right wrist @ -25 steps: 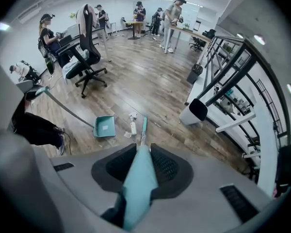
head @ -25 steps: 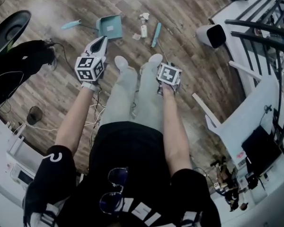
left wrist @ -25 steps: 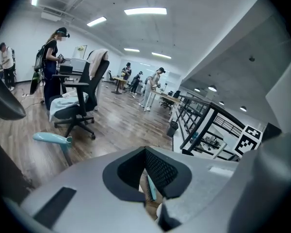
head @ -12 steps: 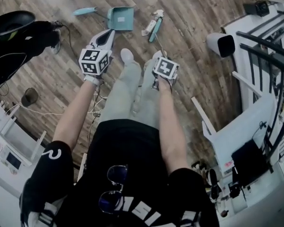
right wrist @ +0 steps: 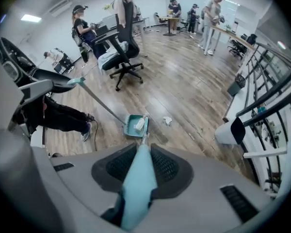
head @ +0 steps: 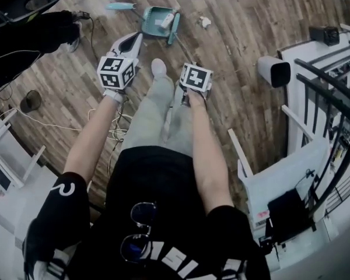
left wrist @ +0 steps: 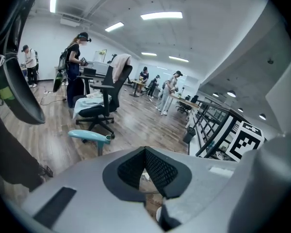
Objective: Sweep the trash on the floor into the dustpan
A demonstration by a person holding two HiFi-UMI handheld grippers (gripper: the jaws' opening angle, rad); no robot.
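A teal dustpan (head: 154, 17) stands on the wood floor ahead of my feet, its long handle ending in a teal grip (head: 120, 6). A white piece of trash (head: 165, 21) lies inside the pan. The teal broom head (head: 174, 29) rests against the pan's right side. On the floor just to the right lies a crumpled white scrap (head: 205, 22). My right gripper (right wrist: 139, 152) is shut on the teal broom handle (right wrist: 136, 183). My left gripper (head: 134, 39) hangs short of the pan, jaws together with nothing in them, apart from the dustpan grip (left wrist: 89, 136).
A white bin (head: 274, 70) and black railings (head: 332, 92) stand at the right. Black clothing and a chair (head: 32, 31) sit at the left, with cables (head: 32, 101) on the floor. An office chair (right wrist: 122, 47) and several people are further back.
The broom head has moved left up to the dustpan, and a white piece that lay beside the pan now lies inside it. Both grippers have shifted forward.
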